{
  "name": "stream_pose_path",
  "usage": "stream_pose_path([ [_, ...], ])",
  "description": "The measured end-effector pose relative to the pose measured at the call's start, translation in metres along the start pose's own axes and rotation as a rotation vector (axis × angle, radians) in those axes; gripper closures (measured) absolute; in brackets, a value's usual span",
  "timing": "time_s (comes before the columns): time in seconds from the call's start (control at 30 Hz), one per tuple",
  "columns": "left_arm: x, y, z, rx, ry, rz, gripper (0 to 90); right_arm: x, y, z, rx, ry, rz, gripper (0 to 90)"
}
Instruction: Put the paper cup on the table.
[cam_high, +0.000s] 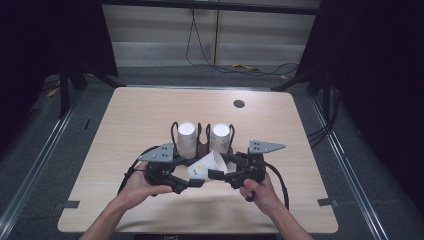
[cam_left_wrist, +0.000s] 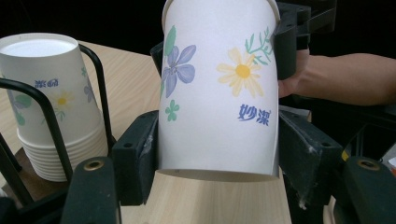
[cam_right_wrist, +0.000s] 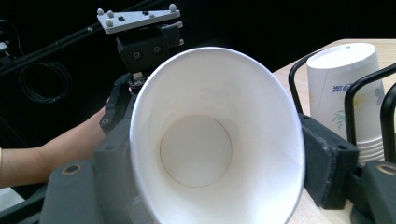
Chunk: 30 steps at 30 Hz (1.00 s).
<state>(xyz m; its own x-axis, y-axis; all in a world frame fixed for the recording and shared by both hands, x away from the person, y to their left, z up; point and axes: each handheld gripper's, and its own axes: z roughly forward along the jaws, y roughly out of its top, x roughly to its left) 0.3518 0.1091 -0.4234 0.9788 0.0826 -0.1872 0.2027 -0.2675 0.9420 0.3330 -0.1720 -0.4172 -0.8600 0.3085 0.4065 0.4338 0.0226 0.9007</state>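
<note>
A white paper cup (cam_high: 205, 166) with printed flowers hangs tilted between my two grippers, just above the table in front of the cup holder. My left gripper (cam_high: 196, 181) is shut on its base end, the jaws pressing both sides of the cup (cam_left_wrist: 217, 93). My right gripper (cam_high: 216, 175) is shut on the mouth end. In the right gripper view I look straight into the open cup (cam_right_wrist: 196, 149). Behind it stand two upside-down cup stacks (cam_high: 187, 137) (cam_high: 220, 136) in a black wire holder (cam_high: 202, 147).
The light wooden table (cam_high: 145, 115) has a round cable hole (cam_high: 239, 104) at the back right. One cup stack (cam_left_wrist: 51, 107) sits left of the held cup in the left gripper view, and one cup stack (cam_right_wrist: 348, 88) right of it in the right gripper view. Cables lie on the floor behind.
</note>
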Motion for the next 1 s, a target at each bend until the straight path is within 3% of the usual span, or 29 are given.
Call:
stream_pose_path([
  [0.33,0.005,-0.005,0.000,0.013,0.047,-0.045,18.7,0.001,0.001,0.000,0.029,-0.041,-0.019,26.3],
  [0.57,0.007,-0.007,-0.002,0.039,0.084,-0.046,15.7,0.000,0.002,-0.004,0.039,-0.079,-0.023,26.7],
  [0.87,0.014,-0.017,-0.004,0.080,0.143,-0.093,15.7,-0.005,0.002,-0.011,0.069,-0.127,-0.004,26.8],
  [1.0,0.015,-0.017,-0.007,0.092,0.163,-0.086,15.8,-0.004,0.001,-0.014,0.105,-0.177,-0.010,26.8],
])
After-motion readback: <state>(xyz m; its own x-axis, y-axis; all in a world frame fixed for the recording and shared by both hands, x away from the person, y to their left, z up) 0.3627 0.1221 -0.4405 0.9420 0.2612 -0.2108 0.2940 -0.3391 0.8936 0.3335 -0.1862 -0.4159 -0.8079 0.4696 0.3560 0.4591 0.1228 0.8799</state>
